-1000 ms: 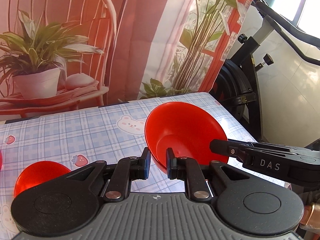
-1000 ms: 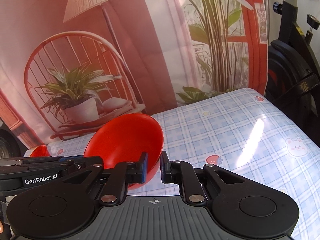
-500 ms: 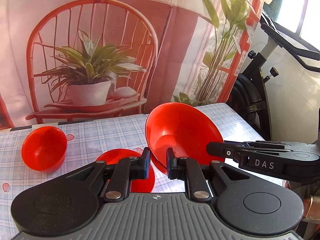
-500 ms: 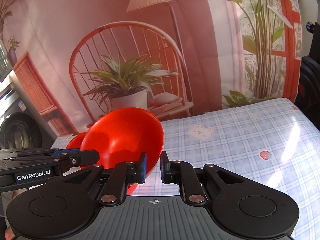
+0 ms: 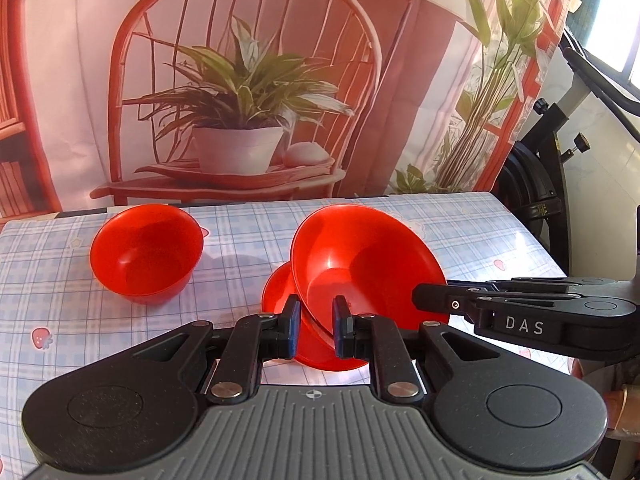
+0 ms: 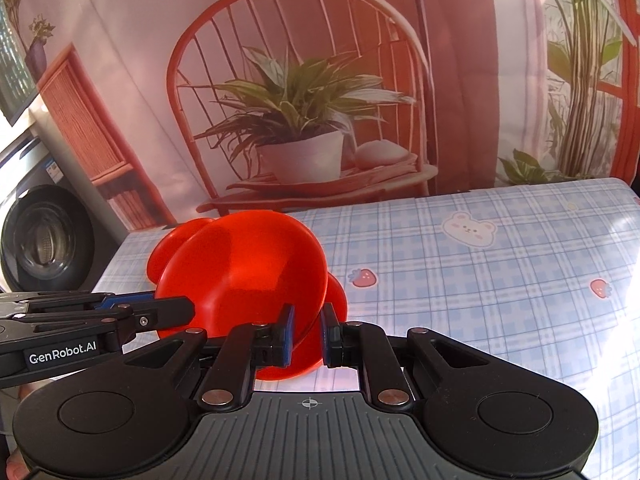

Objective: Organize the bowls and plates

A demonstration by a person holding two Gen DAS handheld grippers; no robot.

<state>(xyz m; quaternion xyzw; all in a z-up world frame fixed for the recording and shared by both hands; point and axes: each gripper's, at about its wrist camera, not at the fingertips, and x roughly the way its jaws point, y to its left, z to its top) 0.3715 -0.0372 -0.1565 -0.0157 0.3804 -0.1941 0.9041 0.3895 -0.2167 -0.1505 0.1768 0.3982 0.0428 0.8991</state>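
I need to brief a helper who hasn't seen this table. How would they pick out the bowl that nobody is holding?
Start at the blue checked tablecloth. Toward its left side sits the small red bowl, alone and upright. Unlike the wide red bowl, no tongs touch it.

Glossy red plastic bowl catching the light, smooth plastic small bowl, shiny wipe-clean checked tablecloth, matt black gripper fingers, ribbed grey housing, printed cloth backdrop

L gripper jaws nearly closed, clamped; R gripper same; both angled downward.
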